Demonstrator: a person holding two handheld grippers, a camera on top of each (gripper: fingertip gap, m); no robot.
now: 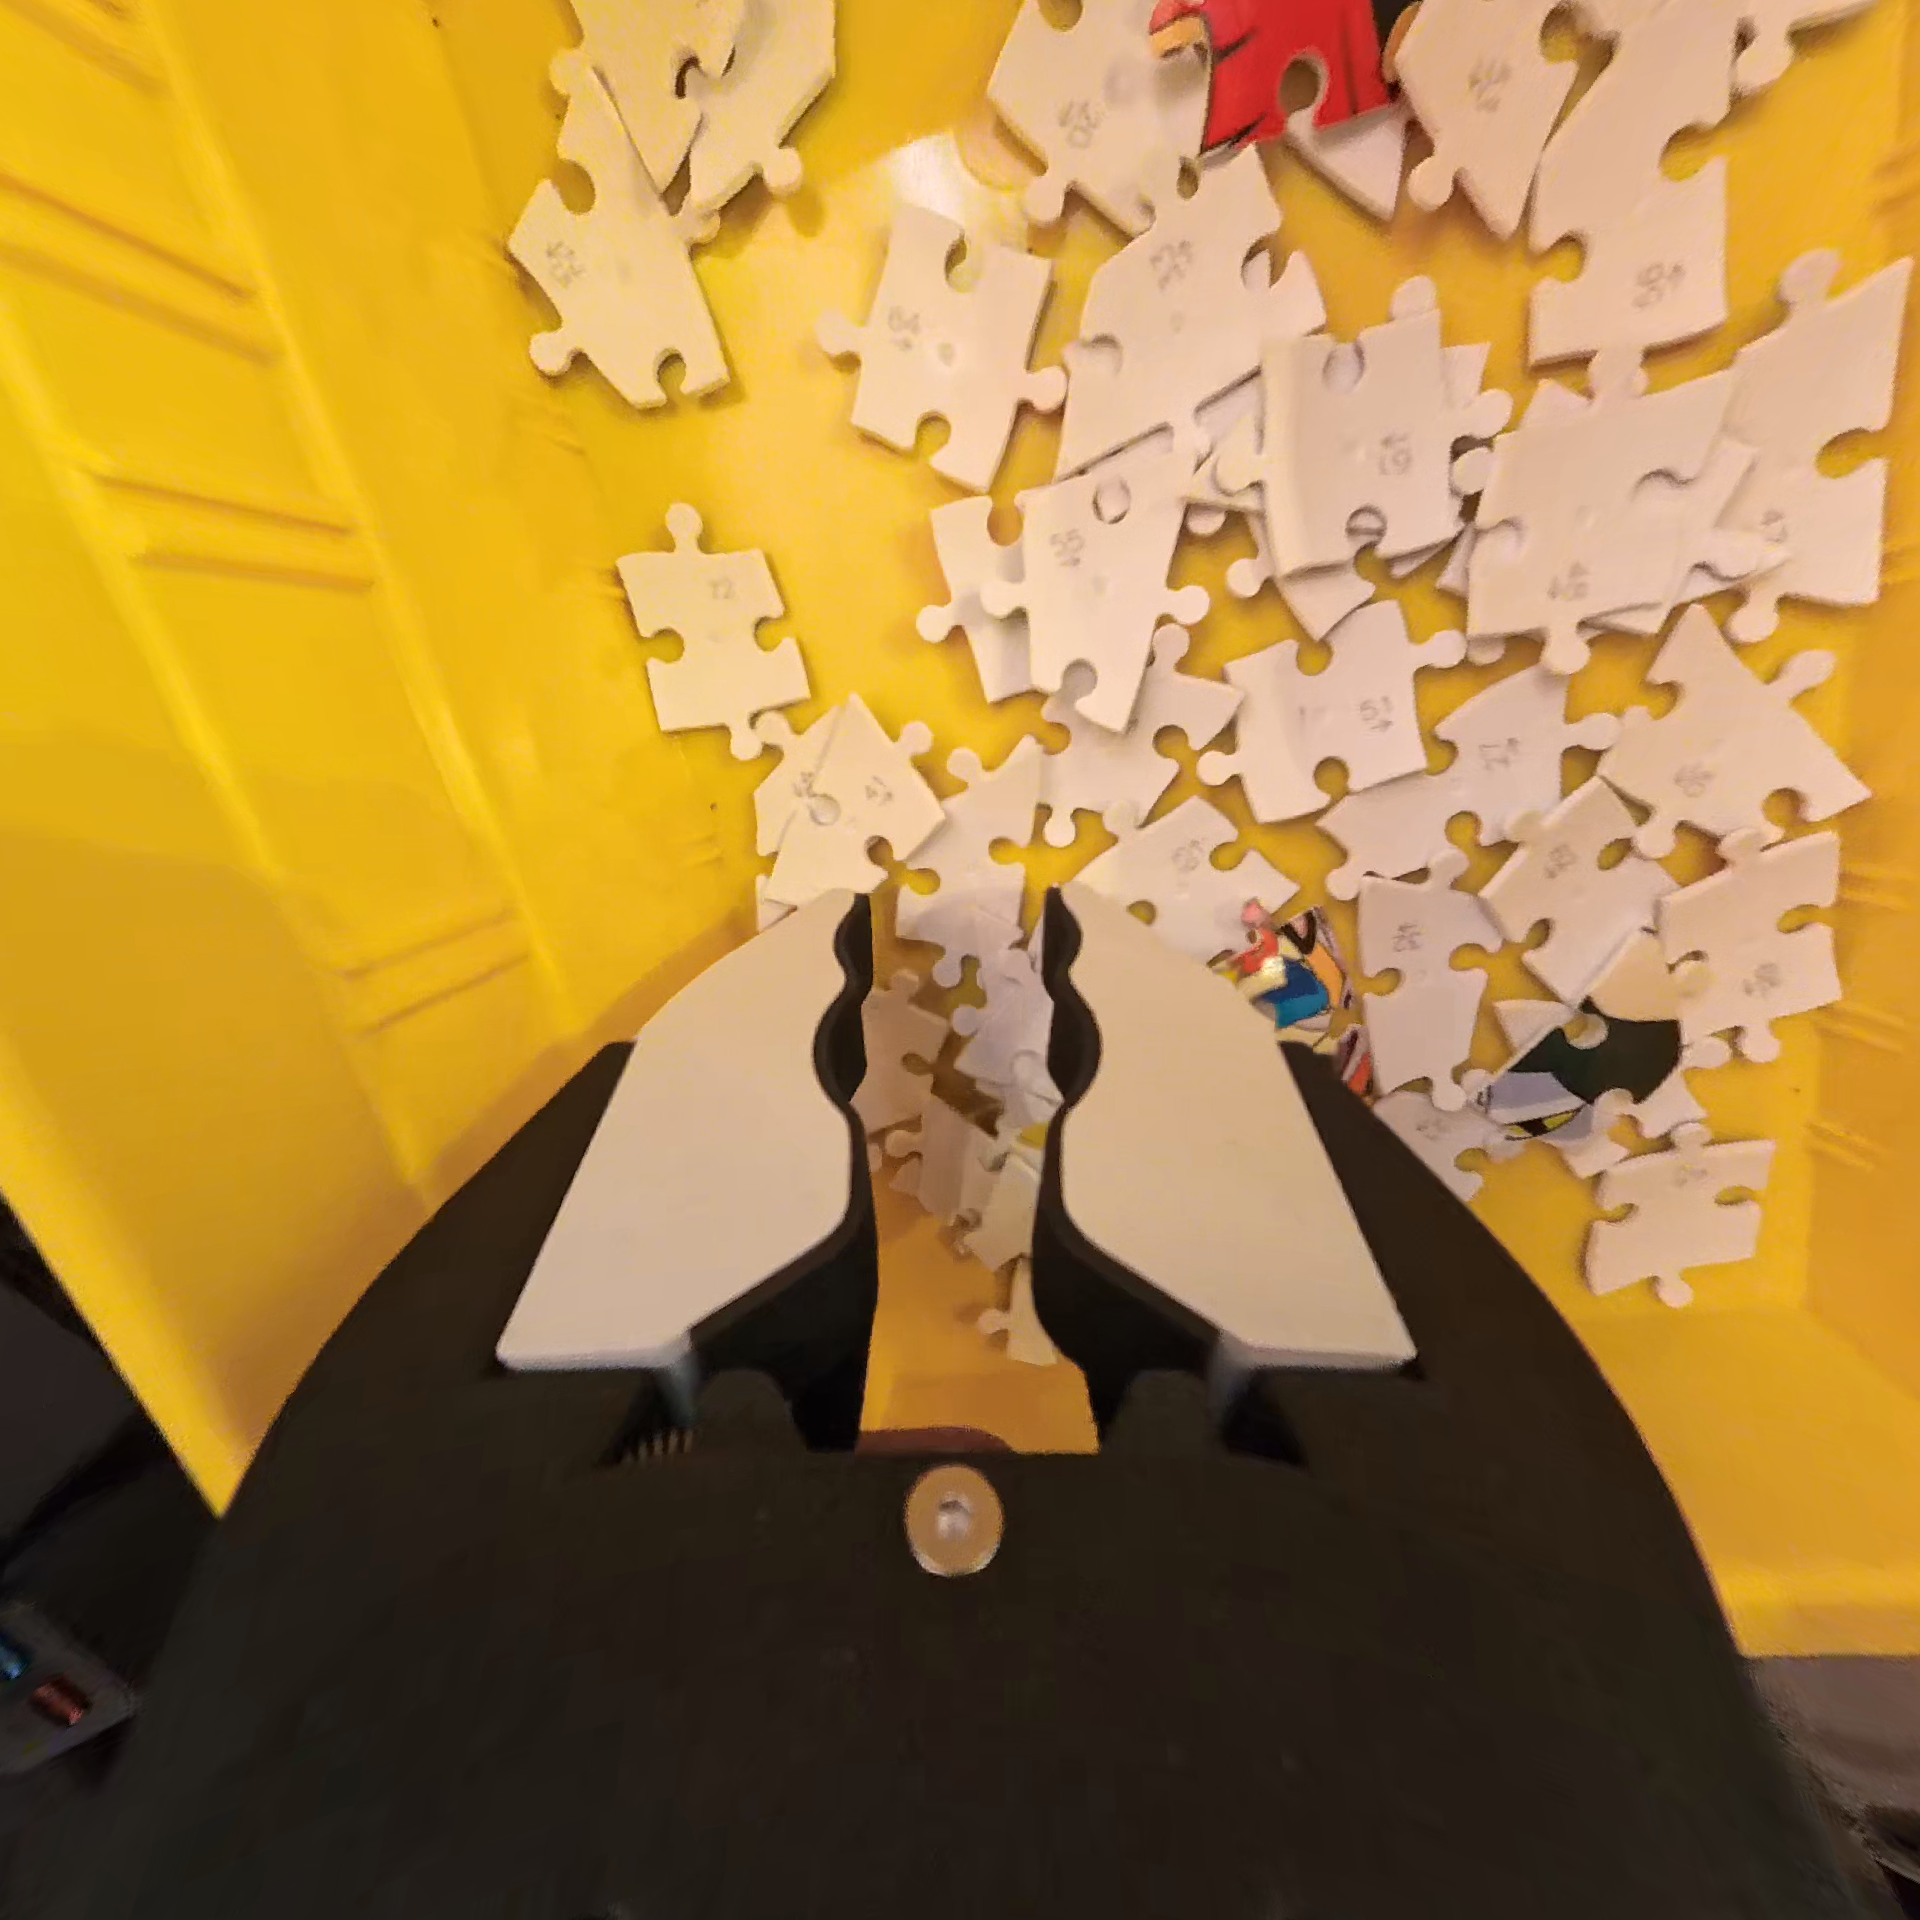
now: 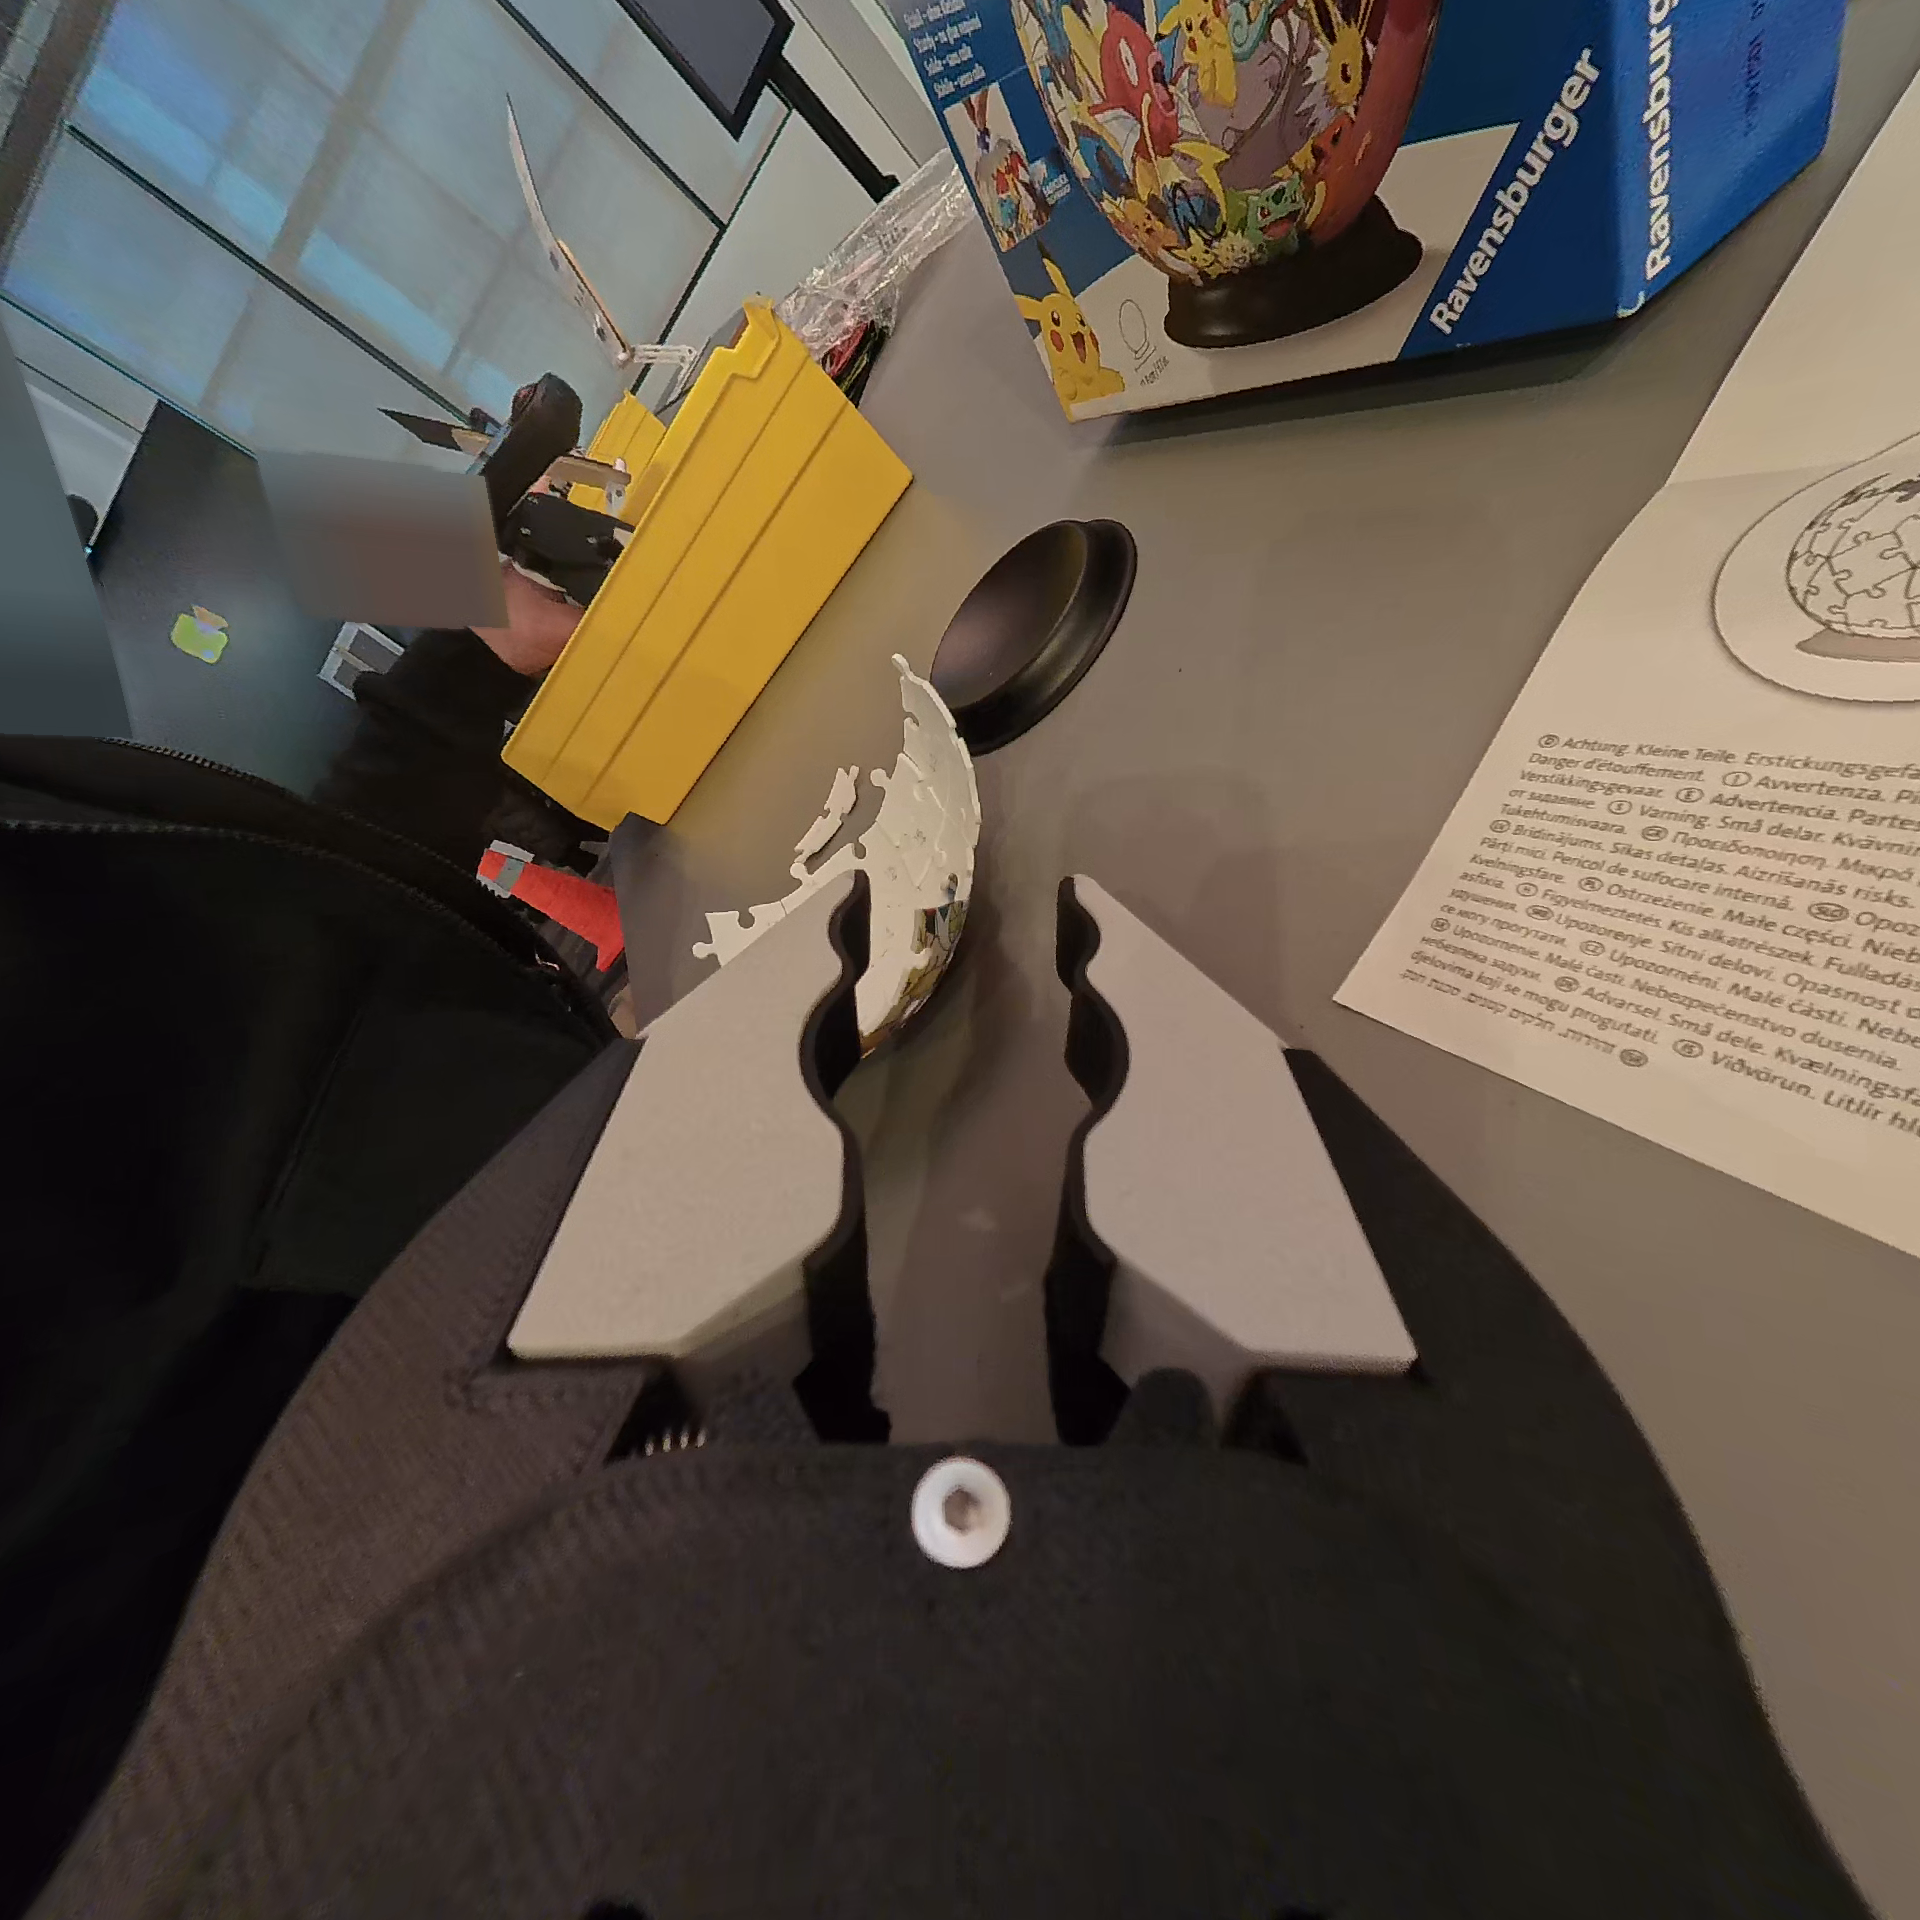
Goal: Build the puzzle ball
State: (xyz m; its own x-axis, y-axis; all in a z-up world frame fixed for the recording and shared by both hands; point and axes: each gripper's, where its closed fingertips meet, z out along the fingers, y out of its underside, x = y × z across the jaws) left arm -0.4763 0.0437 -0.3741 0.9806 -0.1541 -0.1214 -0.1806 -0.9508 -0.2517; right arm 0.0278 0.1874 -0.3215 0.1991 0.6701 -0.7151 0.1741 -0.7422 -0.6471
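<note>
L gripper, jaws narrowly apart & empty, over white puzzle pieces in yellow bin; R gripper, same gap, near part-built puzzle ball, frame center.

The bin is bright yellow inside, and its outer wall is the same yellow. Most puzzle pieces in it show plain white backs; a far one is red and black, and a near one is multicoloured. The left gripper has pale grey fingers on a black body. The partly built ball is white inside with colourful print outside. The stand is glossy black, the box blue with colourful cartoon figures, the leaflet white with black print, the table grey.
</note>
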